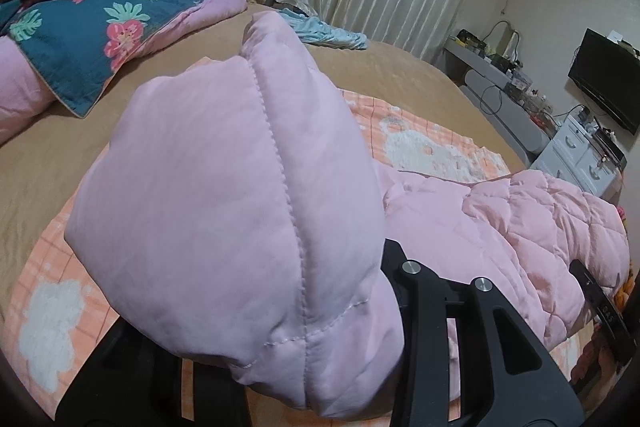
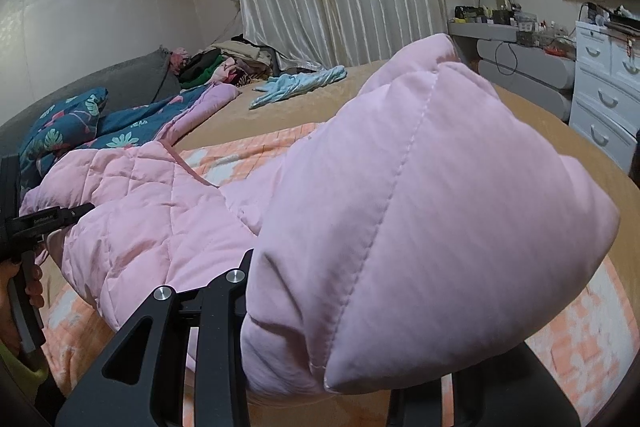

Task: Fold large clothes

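Note:
A pink quilted padded jacket (image 1: pixel 500 227) lies across an orange and white blanket (image 1: pixel 432 143) on the bed. In the left wrist view my left gripper (image 1: pixel 256 307) is shut on a puffy pink part of the jacket (image 1: pixel 208 195), which bulges up and hides the left finger; only the right finger (image 1: pixel 416 279) shows. In the right wrist view my right gripper (image 2: pixel 380 307) is shut on another puffy part of the jacket (image 2: pixel 420 207), raised off the bed, with its left finger (image 2: pixel 228 287) visible. The quilted body (image 2: pixel 140 219) sags between the two grips. The left gripper (image 2: pixel 60 219) and the hand (image 2: pixel 28 283) holding it show at the left edge.
The bed has a tan sheet (image 1: pixel 172 71). A floral blue quilt (image 1: pixel 76 31) lies at the left, a light blue garment (image 2: pixel 296 83) and a pile of clothes (image 2: pixel 224 63) at the far side by the curtains. White drawers (image 2: pixel 604 99), a desk (image 2: pixel 500 35) and a TV (image 1: pixel 608 79) stand to the right.

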The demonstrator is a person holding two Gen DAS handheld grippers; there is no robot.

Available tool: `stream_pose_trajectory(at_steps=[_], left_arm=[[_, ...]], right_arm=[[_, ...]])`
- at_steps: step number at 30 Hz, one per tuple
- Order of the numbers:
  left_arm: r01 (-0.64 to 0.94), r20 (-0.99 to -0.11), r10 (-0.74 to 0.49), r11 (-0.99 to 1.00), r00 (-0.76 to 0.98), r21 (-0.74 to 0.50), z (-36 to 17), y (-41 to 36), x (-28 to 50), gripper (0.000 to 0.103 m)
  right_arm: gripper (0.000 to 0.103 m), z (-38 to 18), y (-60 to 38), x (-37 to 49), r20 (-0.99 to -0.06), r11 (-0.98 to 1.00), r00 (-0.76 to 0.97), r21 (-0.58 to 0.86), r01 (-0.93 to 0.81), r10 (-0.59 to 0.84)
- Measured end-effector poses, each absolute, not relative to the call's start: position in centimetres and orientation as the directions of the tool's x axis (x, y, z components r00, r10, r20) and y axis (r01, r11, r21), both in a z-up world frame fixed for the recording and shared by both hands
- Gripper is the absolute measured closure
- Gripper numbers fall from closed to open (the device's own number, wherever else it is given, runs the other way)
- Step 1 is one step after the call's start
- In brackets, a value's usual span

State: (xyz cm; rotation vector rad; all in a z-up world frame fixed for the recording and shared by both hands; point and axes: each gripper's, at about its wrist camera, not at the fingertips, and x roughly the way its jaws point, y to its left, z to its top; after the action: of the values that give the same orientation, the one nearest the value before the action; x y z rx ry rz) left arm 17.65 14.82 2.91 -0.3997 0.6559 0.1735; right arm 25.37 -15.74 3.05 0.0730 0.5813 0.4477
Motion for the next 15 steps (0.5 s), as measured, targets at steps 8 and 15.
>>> stream_pose_trajectory(at_steps=[8, 15], left_arm=[[-0.274, -0.626, 0.027, 0.913, 0.779, -0.301, 2.4, 14.7, 15.8, 0.073], [-0.274, -0.635, 0.019, 0.912, 0.772, -0.306, 1.4, 15.7, 15.0, 0.073]], right_arm=[[0.072, 3.0, -15.3, 23.5, -0.529, 0.907, 0.739, 0.192, -0.376, 0.418], [0.072, 2.5, -15.3, 22.3, -0.539, 0.911, 0.736, 0.198, -0.361, 0.409]])
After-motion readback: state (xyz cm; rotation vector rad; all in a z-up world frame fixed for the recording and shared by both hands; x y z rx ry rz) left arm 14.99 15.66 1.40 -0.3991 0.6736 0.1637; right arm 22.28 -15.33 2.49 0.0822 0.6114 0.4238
